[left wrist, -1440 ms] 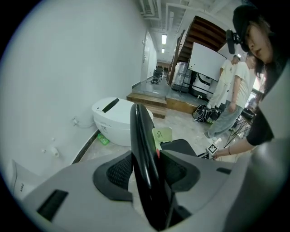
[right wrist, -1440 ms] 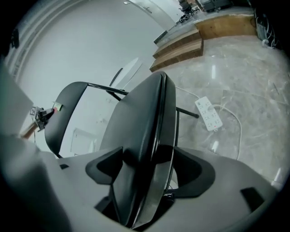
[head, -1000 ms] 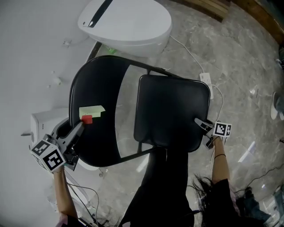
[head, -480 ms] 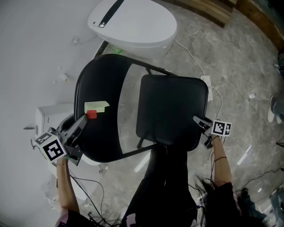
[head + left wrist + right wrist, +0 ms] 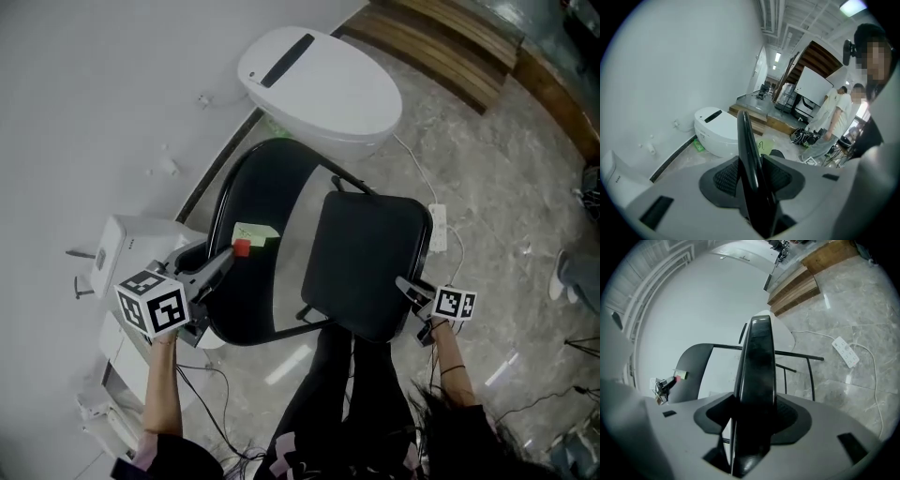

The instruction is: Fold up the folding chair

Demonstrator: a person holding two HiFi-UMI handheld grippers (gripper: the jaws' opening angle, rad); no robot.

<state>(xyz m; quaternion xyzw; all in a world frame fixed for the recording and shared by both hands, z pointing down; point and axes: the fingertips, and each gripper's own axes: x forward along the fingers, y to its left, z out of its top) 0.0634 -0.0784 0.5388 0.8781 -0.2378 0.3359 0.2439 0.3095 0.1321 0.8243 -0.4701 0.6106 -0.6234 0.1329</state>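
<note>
Between my grippers: folding chair [image 5: 366, 262], pinched.
Left gripper [image 5: 230, 255] clamps the backrest [image 5: 747, 154] edge; right gripper [image 5: 405, 286], jaws just closing, grips the seat [image 5: 757, 376] edge.

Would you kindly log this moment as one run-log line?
left gripper: jaws just closed, on backrest | right gripper: jaws just closing, on seat | fold: not yet done

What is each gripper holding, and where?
Both clamp the folding chair, jaws having just closed further: left gripper on the backrest's edge, right gripper on the seat's edge.
</note>
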